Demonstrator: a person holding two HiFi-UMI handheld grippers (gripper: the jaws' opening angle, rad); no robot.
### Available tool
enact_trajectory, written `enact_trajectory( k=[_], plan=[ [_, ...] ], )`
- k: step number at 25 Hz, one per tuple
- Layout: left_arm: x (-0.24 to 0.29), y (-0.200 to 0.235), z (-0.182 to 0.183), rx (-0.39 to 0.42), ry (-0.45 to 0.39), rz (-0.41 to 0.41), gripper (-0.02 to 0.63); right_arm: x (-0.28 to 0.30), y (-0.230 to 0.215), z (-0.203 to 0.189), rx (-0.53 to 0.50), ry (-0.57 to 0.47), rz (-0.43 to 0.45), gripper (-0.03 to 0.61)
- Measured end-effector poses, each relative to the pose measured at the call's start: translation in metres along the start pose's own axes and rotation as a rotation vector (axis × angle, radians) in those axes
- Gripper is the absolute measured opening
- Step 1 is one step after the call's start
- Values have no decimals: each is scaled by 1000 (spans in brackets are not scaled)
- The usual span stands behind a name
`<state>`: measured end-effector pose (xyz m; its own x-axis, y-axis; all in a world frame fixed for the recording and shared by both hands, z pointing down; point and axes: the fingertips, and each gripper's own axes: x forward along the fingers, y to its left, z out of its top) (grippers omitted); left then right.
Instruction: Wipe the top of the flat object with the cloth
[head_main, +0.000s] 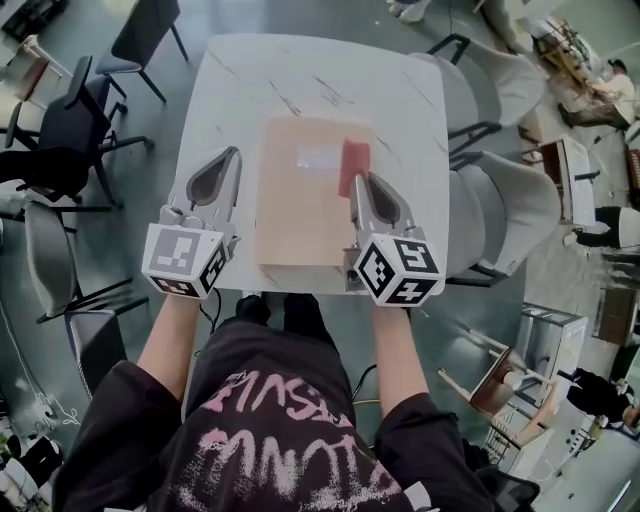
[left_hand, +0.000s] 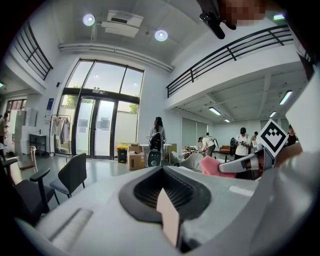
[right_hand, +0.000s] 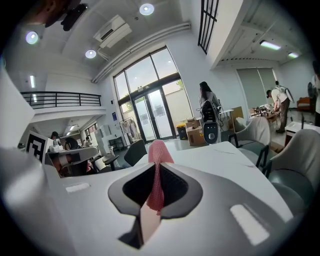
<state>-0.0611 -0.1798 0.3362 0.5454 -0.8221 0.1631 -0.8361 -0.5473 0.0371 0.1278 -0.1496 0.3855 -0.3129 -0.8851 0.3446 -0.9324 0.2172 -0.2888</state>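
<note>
A flat tan board (head_main: 300, 200) lies in the middle of the white table (head_main: 225, 90). My right gripper (head_main: 360, 182) is over the board's right edge and is shut on a pink cloth (head_main: 354, 162), which lies on the board's far right corner. In the right gripper view the cloth (right_hand: 157, 175) is pinched upright between the jaws and sticks out past the tips. My left gripper (head_main: 233, 156) hovers over bare table just left of the board, shut with nothing in it. From the left gripper view I see the cloth (left_hand: 215, 166) and the right gripper (left_hand: 247, 162) at the right.
Black chairs (head_main: 60, 130) stand left of the table and grey chairs (head_main: 500, 200) press close on its right. The table's near edge is at my body. People, boxes and more furniture fill the hall beyond.
</note>
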Motion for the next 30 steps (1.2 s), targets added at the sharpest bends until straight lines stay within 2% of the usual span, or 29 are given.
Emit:
enact_trajectory(
  k=[30],
  plan=[
    [-21,9,79,39,-150,45,2,-19,20,67,-40,-139,21,44]
  ],
)
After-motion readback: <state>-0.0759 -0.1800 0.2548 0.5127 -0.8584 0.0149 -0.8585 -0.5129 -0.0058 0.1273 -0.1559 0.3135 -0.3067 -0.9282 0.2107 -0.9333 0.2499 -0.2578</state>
